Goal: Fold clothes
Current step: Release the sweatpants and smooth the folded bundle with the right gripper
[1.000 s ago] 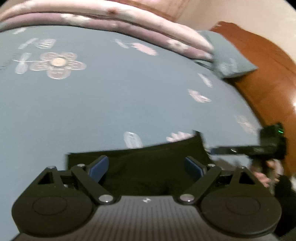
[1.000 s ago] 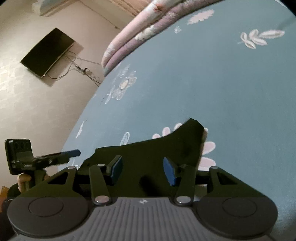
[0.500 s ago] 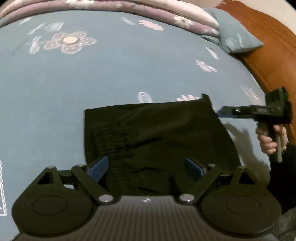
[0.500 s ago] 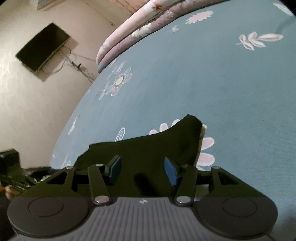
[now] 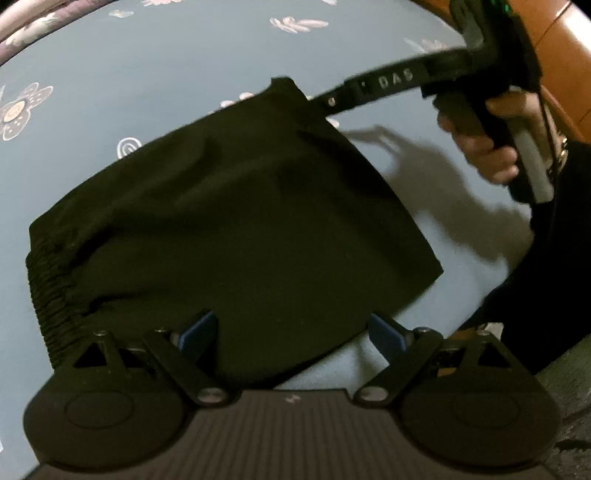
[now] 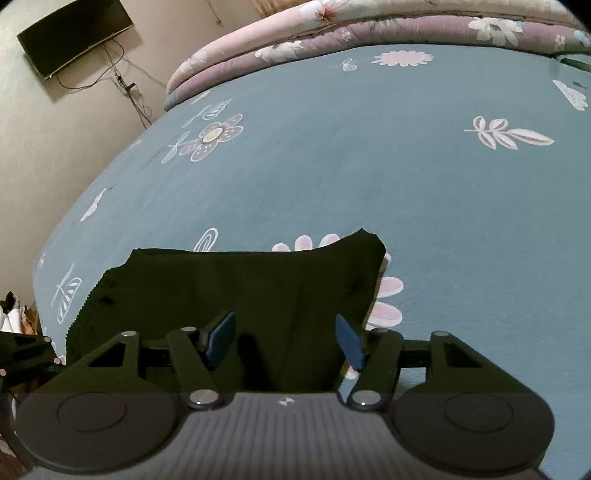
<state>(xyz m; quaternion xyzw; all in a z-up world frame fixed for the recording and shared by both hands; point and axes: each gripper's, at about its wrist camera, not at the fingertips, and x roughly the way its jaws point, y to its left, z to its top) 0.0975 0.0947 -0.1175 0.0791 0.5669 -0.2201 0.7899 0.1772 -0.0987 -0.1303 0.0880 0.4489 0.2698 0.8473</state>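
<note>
- A bed covered by a smooth blue-grey sheet printed with white and pink flowers and leaves [image 6: 332,177] fills both views; the weave looks fine and flat, with hardly a crease.
- On the sheet lies a folded black garment of matte fabric [image 5: 229,229], roughly four-sided, with a ribbed, gathered elastic band along its left edge in the left wrist view and soft wrinkles across its top layer.
- The left gripper [image 5: 291,334] hovers over the garment's near edge; its jaws stand wide apart, blue pads clear of the cloth, nothing between them but the fabric below.
- The right gripper [image 6: 286,341] is over the garment's near part; its jaws are opening, the black cloth lying under the gap, the pads not pressing on it.
- Only the left wrist view shows the right gripper from outside: a long black bar whose tip sits at the garment's raised far corner, held by a person's hand [image 5: 491,144] with a dark sleeve, casting a shadow on the sheet, before an orange-brown wooden bed frame [image 5: 561,62].
- Only the right wrist view shows a rolled pink and mauve floral quilt [image 6: 332,33] at the far edge of the bed, a beige wall and a flat black wall-mounted screen [image 6: 74,35] with dangling cables.
</note>
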